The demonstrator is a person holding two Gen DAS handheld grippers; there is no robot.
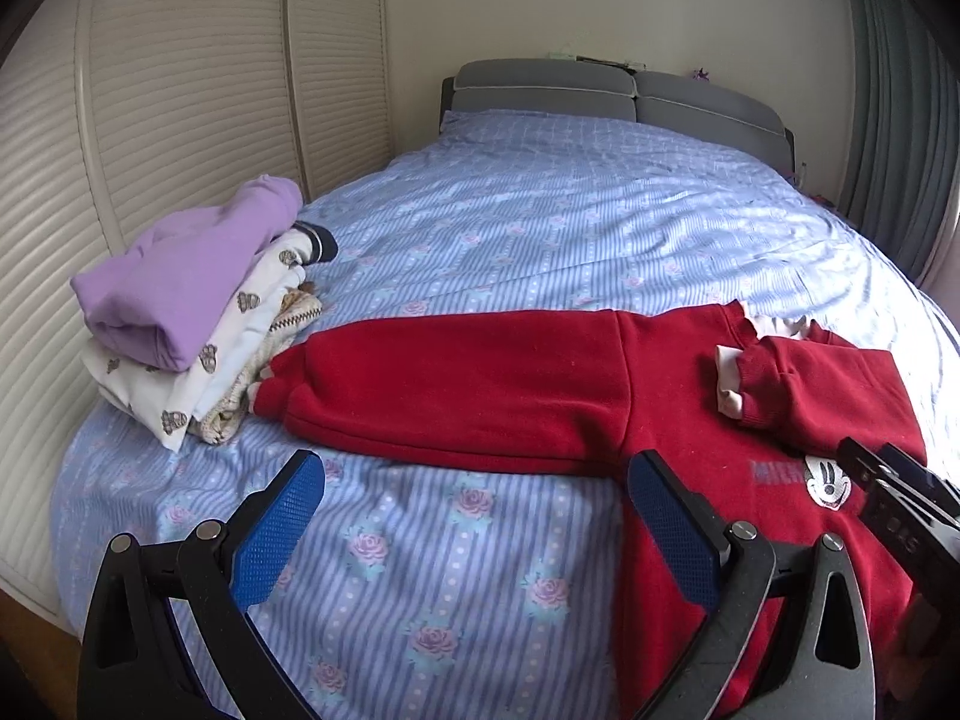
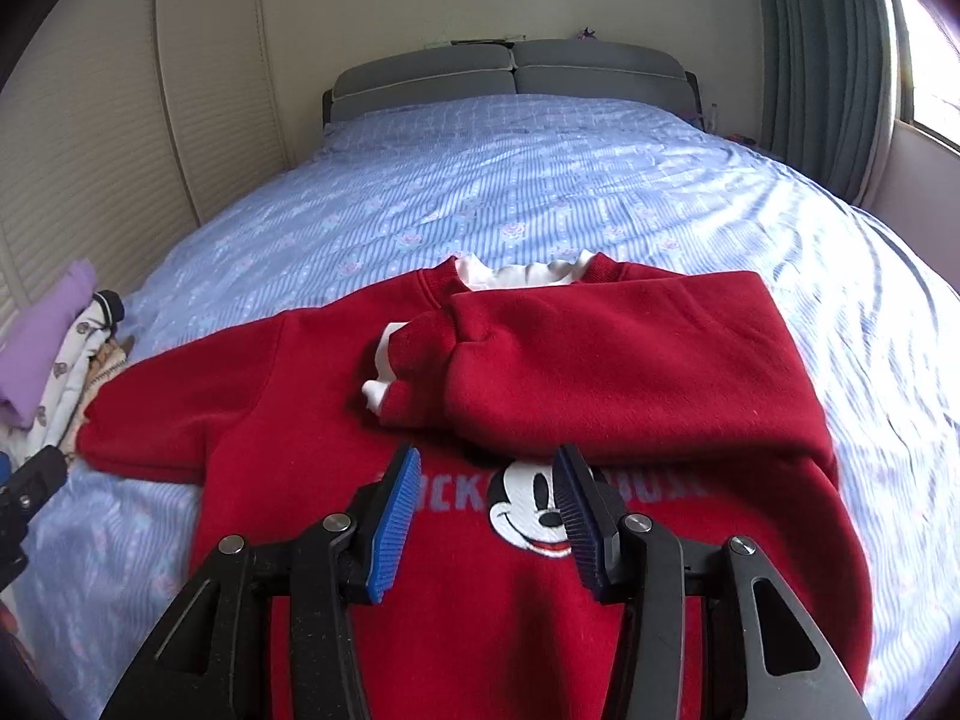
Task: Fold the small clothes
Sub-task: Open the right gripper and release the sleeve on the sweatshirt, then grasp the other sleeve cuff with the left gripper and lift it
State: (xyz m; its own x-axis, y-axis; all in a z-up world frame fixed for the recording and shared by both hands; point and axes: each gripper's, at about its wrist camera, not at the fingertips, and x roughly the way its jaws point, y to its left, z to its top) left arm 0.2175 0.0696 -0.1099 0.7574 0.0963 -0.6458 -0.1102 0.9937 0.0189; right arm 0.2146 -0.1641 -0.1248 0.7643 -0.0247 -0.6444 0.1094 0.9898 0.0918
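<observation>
Sweatshirt (image 2: 336, 396) in red fleece, with a cartoon mouse face on the chest, lies front-up across the near part of the bed (image 2: 540, 180), filling the lower centre of the right wrist view. One sleeve (image 2: 600, 360) is already folded in over the chest, its white cuff resting just above the printed face, which probably narrows that side ahead of the body fold. The other sleeve (image 1: 456, 384) stretches flat toward the left of the left wrist view, its cuff reaching the stack of folded clothes (image 1: 180, 324) at the middle left, a lilac garment on top of white printed ones. That stack sits off to the side of the bed, seemingly so finished pieces stay clear of the working area. Right tongs (image 2: 486, 474) hover over the chest print at the bottom centre, partly open, with nothing between the blue pads. Left tongs (image 1: 474, 486) stand wide open and empty at the bottom of their view, over the bedsheet just below the outstretched sleeve, one finger overlapping the sweatshirt's body. That position suggests the spread sleeve is the next part to be folded inward.
</observation>
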